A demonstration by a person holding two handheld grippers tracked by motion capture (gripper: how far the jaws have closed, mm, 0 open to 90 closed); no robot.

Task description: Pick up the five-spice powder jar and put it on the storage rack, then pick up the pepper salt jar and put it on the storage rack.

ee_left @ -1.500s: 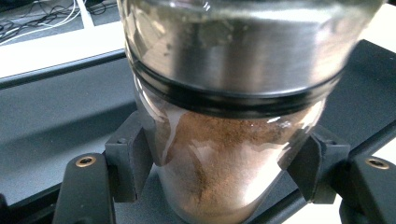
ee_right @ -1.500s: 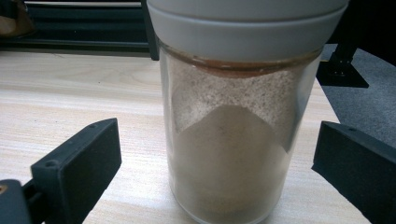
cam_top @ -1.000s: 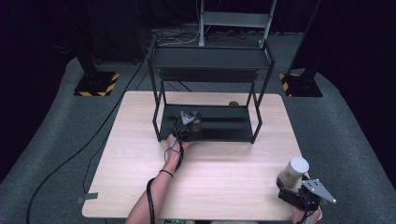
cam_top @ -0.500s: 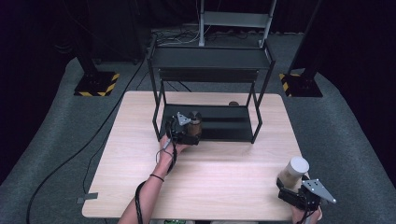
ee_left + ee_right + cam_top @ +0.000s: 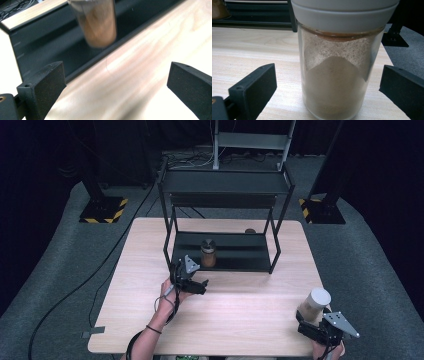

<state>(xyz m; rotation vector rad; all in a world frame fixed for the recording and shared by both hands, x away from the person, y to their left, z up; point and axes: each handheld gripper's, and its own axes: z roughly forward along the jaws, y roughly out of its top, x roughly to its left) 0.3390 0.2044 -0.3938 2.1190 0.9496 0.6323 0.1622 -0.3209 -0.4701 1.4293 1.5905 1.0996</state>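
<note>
— Left tool (image 5: 200, 286) first: how do its jaws stand?

— Spread wide, having just been opening, with nothing between them. In the left gripper view bare counter (image 5: 140, 75) lies between the two black jaws.

— And the brown jar (image 5: 208, 253)?

— Ahead of that tool, apart from it, upright on the lower shelf (image 5: 240, 251) of the black rack. In the left gripper view the brown jar (image 5: 98, 23) stands beyond the jaw tips, blurred, just past the shelf's front edge.

— What about the right tool (image 5: 311, 322)?

— Its jaws stand apart too. A white-lidded jar (image 5: 314, 304) of pale powder stands on the counter (image 5: 250, 310) between them.

— Pinched?

— No. In the right gripper view the white-lidded jar (image 5: 338, 75) has open space on both sides, so neither jaw presses the glass.

— How far are the two tools from each other?

— Well apart: the right tool sits at the counter's near right corner, the left one just in front of the rack.
</note>
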